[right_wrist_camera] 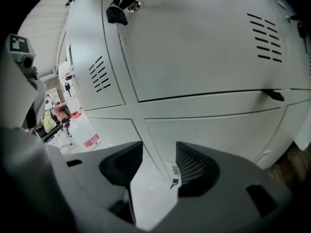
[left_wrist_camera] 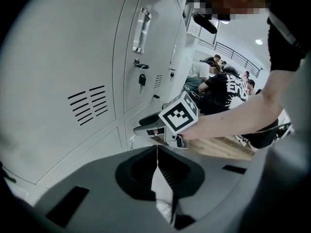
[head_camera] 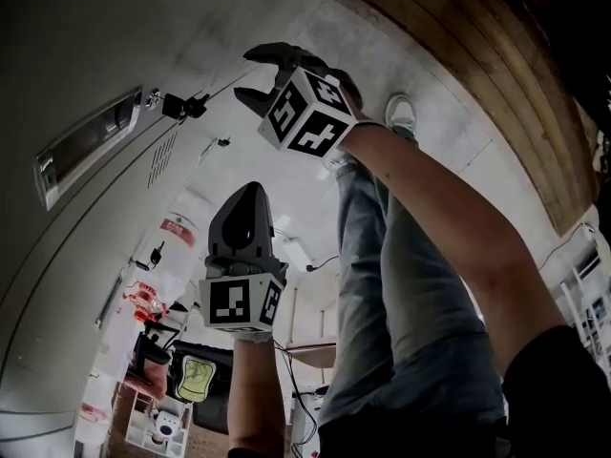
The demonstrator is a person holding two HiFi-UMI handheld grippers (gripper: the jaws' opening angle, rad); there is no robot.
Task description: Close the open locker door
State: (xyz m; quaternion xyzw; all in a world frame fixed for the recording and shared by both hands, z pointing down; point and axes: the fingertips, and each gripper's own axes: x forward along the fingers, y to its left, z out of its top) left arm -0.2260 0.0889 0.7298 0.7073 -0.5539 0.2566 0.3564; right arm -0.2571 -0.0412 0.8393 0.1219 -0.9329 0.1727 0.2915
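Lockers (left_wrist_camera: pixel 58 57) fill our view, and every door (right_wrist_camera: pixel 194 47) we can see lies flush with its neighbours; we cannot pick out one standing ajar, so we judge the task's door either pushed home or out of frame. Our right gripper (right_wrist_camera: pixel 158 154) faces the lower doors (right_wrist_camera: pixel 214 135), jaws spread wide with nothing between them, likely ready for pushing. Our left gripper (left_wrist_camera: pixel 156 154) hangs aside, jaws pressed together and empty. A key (right_wrist_camera: pixel 117 13) juts from a lock above; seated people (left_wrist_camera: pixel 221 81) are well apart, so nothing blocks us
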